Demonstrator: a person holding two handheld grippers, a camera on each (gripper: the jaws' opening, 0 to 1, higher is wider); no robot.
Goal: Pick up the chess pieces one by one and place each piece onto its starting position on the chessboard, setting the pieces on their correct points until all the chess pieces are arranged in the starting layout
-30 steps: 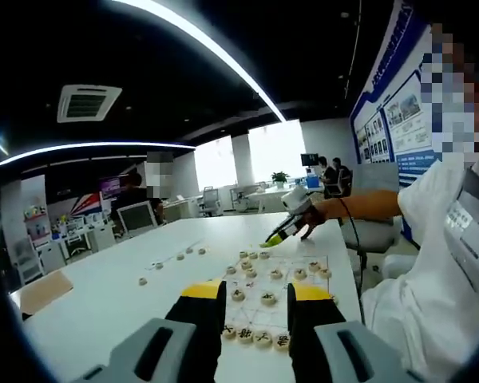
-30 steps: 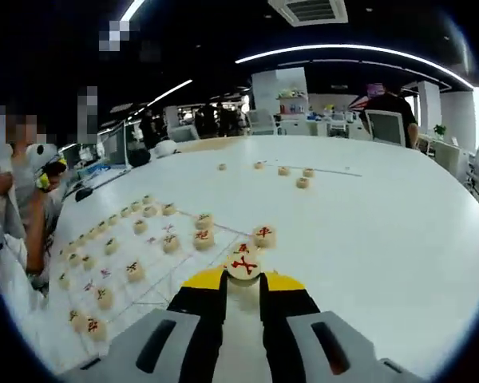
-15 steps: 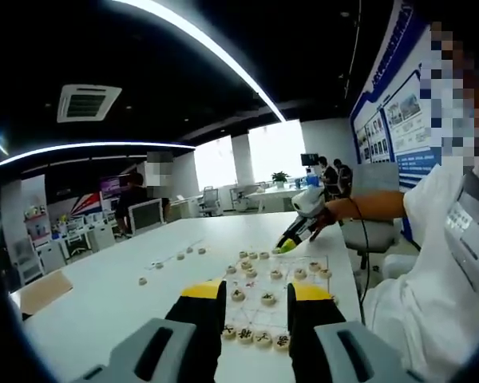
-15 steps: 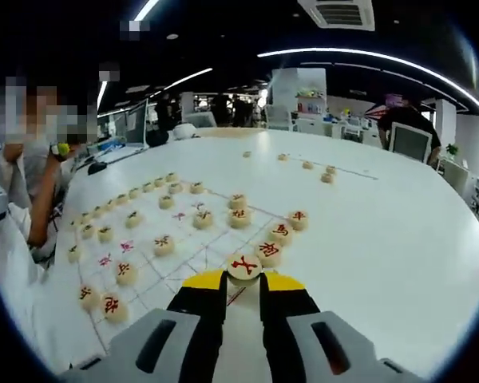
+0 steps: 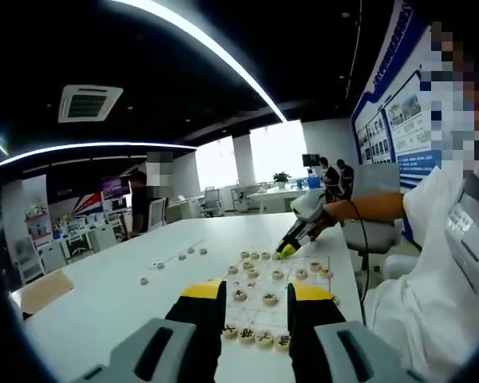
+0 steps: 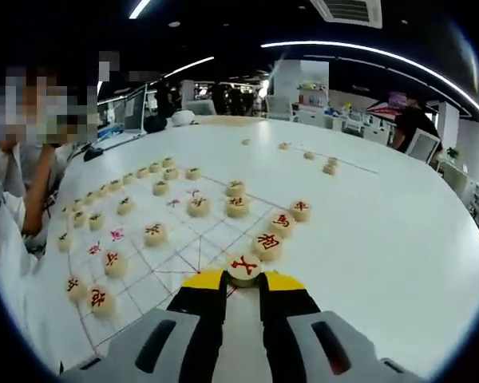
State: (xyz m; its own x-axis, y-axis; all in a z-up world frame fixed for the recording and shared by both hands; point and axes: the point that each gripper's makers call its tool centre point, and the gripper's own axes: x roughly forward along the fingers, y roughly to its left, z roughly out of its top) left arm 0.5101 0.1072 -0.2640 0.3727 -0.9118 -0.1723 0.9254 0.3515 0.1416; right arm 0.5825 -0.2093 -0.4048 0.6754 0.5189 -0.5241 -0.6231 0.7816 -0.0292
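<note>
Right claw (image 6: 243,279) (piece (image 6: 243,266) gripped) nearer chessboard (image 6: 176,259).

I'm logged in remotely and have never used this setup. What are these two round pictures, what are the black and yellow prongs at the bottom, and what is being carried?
There is no robot arm here. A person holds a two-jaw tool in each hand, and a fisheye camera rides on each, looking forward along its jaws. Those prongs are the jaws.

In the left gripper view, the left tool hangs open above the near edge of the chessboard, holding nothing. Farther off, the person's other hand brings the right tool down to the board's far side.

In the right gripper view, the right tool is shut on a round chess piece with a red character, low over the board's edge. Many pieces already sit on the board's lines, and the white table carries a few loose pieces farther away.
</note>
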